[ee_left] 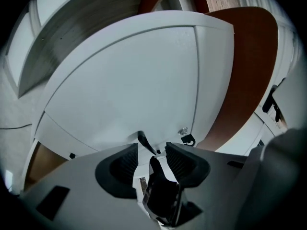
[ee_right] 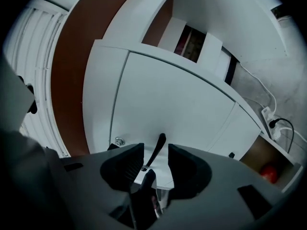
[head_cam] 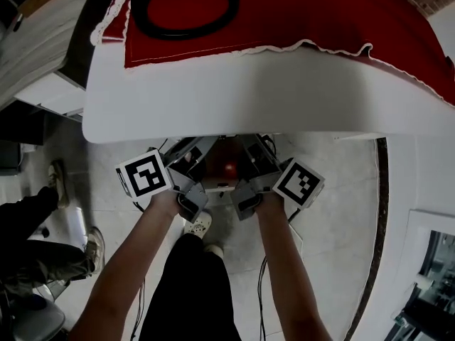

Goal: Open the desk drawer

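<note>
The white drawer front fills the left gripper view and appears again as the drawer front in the right gripper view. A dark handle stands between the pads of my left gripper, which is open, with gaps on both sides. Another dark handle stands the same way in my right gripper, also open and not touching it. A small round lock sits beside the handle. In the head view both grippers, left and right, reach side by side under the white desk edge.
A red cloth with a black ring lies on the desk top. A red round thing sits in a low wooden compartment. A power strip with cables lies on the tiled floor. A person's shoes stand at the left.
</note>
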A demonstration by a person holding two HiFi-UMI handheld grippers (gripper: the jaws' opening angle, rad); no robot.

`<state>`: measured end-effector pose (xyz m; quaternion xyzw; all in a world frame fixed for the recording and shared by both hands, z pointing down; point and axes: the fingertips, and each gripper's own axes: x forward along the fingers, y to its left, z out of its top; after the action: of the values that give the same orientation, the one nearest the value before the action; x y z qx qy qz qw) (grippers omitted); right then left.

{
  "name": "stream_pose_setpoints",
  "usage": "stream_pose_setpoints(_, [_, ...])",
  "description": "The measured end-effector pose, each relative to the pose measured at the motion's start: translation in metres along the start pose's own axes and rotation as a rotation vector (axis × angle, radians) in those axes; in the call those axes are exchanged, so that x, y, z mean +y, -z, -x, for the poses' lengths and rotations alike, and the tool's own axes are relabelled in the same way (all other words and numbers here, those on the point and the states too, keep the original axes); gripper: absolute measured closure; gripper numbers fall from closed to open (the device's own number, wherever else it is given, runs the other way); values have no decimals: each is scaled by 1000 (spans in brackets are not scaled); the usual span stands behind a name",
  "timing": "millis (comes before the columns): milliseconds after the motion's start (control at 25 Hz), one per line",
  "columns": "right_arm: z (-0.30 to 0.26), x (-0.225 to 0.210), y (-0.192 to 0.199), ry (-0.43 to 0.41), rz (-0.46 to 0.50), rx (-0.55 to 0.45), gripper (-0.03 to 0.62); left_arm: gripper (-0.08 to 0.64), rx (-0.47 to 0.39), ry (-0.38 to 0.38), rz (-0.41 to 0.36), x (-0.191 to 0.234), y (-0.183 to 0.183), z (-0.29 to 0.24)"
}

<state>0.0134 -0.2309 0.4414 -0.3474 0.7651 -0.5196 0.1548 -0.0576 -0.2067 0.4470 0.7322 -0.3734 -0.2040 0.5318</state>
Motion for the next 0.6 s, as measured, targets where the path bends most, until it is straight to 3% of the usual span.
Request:
stream_pose_setpoints(160, [-9,-9,0,32,-118,-52,445,398,10,-53,-48,8,-10,-4])
stream_pose_setpoints(200, [-9,-10,1,30,-122,-61,446,433,24,-71,-73,11,-10,-4])
stream_pose_setpoints(280, [-8,-9,2,28,-105,-74,510,456,36,-76,-69,13,-9,-4])
stream_pose_setpoints(400, [-7,-8,2,34,-104,-82,520,468,34,-69,-31,13,-8,-4])
stream_pose_setpoints(600, [-6,-6,2,72,-2,-72,518,472,21,-78,-18,14,-6,-2])
